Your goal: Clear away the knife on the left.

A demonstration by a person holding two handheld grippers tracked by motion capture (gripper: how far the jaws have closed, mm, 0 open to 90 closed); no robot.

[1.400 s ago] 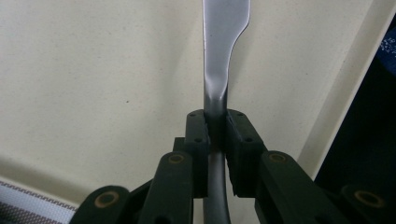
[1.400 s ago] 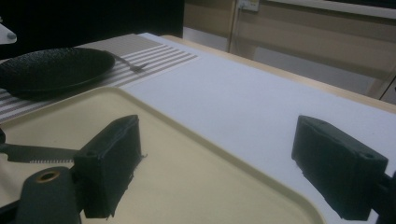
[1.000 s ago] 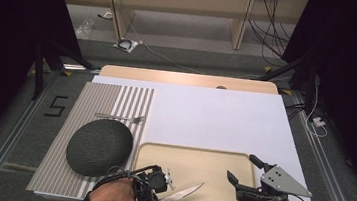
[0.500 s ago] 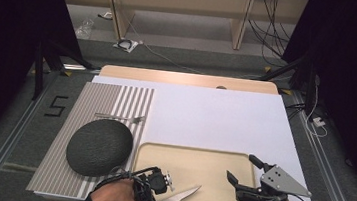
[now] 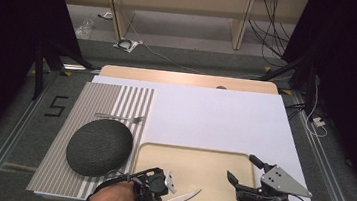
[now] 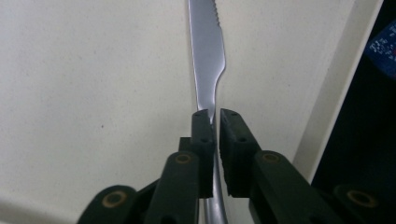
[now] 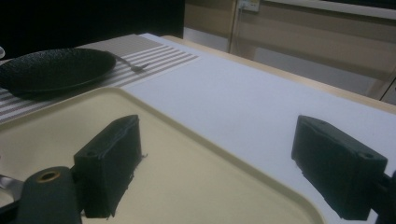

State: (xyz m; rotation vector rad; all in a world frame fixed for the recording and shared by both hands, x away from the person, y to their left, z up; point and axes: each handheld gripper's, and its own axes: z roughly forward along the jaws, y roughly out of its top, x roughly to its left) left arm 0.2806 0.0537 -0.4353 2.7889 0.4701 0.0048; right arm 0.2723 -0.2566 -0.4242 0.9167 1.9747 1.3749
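On the white-covered bench [image 5: 214, 119], a silver table knife [image 6: 208, 60] is clamped in the just-closed left claw [image 6: 214, 122] over the cream plastic tray [image 5: 210, 159], so lifting is judged next, while the right claw [image 7: 215, 163] is held released nearby.

High view: table top is evenly lit from overhead, white sheet [image 5: 214, 119] bright but not blown out; surroundings fall to near black on both sides. Soft, low-res, slight compression mush. Shadows short and faint under the dark plate [image 5: 99, 146]. Knife [image 5: 182, 198] blade catches a pale glint.

Left gripper view: flat diffuse light on the cream tray [image 6: 93, 93], blade has a mild specular streak, the nearest parts of the jaws look soft.

Right gripper view: dimmer, bluish cast, jaws underexposed with little surface detail; background shelving blurry, probably out of focus rather than motion smear. Upper left corner crushed black.
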